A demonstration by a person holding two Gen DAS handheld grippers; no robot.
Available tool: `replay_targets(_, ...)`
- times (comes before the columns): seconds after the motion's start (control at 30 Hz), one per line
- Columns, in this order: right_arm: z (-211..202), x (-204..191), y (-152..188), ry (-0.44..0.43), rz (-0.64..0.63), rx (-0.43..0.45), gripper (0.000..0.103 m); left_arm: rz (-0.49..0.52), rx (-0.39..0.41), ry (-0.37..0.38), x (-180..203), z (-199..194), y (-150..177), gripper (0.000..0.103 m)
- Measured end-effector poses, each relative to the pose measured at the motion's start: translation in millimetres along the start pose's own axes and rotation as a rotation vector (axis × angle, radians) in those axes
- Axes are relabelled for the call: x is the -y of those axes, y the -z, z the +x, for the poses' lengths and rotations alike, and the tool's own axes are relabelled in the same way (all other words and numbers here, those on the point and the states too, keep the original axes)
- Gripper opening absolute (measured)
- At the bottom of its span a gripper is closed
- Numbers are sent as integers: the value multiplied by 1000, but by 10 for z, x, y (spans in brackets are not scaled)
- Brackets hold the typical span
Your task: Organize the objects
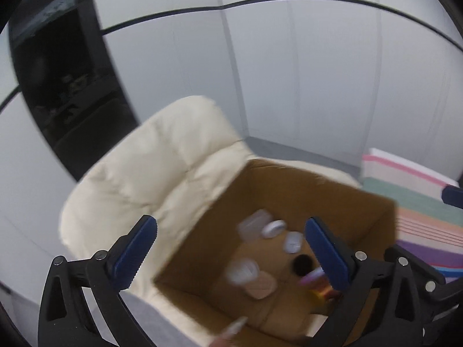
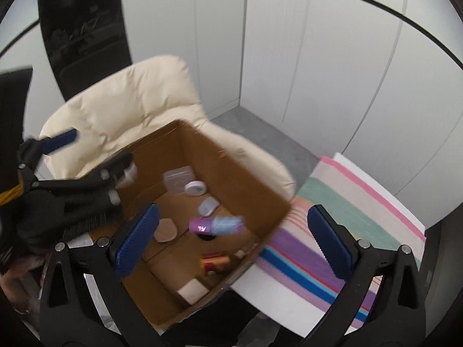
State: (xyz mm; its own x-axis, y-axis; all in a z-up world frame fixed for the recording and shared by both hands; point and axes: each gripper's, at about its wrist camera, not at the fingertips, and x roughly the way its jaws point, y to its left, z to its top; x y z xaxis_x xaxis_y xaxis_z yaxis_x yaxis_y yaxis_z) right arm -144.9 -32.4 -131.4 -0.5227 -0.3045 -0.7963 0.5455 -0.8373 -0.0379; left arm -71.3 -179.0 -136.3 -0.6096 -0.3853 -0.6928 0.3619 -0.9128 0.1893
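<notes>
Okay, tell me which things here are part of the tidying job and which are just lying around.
Part of the job: cardboard box; purple-and-blue tube, white round jar and red-yellow packet inside it; both open grippers, left, right.

Lying about: cream padded chair; striped cloth.

Open brown cardboard box (image 2: pixel 240 173), top wide open

Small clutter covered the floor; cream padded chair back (image 2: pixel 121 101) crowded its far side, striped cloth (image 2: pixel 361 217) alongside.

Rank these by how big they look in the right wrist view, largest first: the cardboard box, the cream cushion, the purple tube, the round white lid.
1. cardboard box
2. cream cushion, partly hidden behind the box, so the top two are unsure
3. purple tube
4. round white lid
</notes>
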Motion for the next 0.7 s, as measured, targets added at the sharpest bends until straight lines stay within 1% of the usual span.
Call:
replay_targets(0.1, 151, -124, -23, -38, 31, -30, 103, -58, -68, 54, -151, 129, 30, 103)
replay_targets(0.17, 203, -119, -28, -41, 47, -40, 103, -78, -97, 56, -202, 186, 59, 103)
replay_targets(0.23, 188, -91, -12, -42, 52, -41, 103, -80, -110, 62, -217, 222, 51, 103)
replay_targets(0.33, 181, -19, 20, -36, 68, -47, 103, -67, -118, 98, -197, 237, 31, 103)
replay_targets(0.43, 87, 118, 74, 6, 104, -57, 103, -32, -138, 104, -131, 188, -19, 103)
replay_targets(0.5, -1, 224, 98, 35, 138, -63, 103, -16, -151, 144, -88, 75, -118, 103)
replay_targets(0.57, -181, 378, 121, 57, 195, -71, 103, 0, -153, 214, -37, -144, -259, 103)
replay_targets(0.6, -280, 438, 124, 62, 217, -67, 103, 13, -154, 234, 2, -262, -326, 103)
replay_targets(0.7, -744, 631, 144, 92, 285, -13, 103, 95, -170, 227, 195, -670, -522, 103)
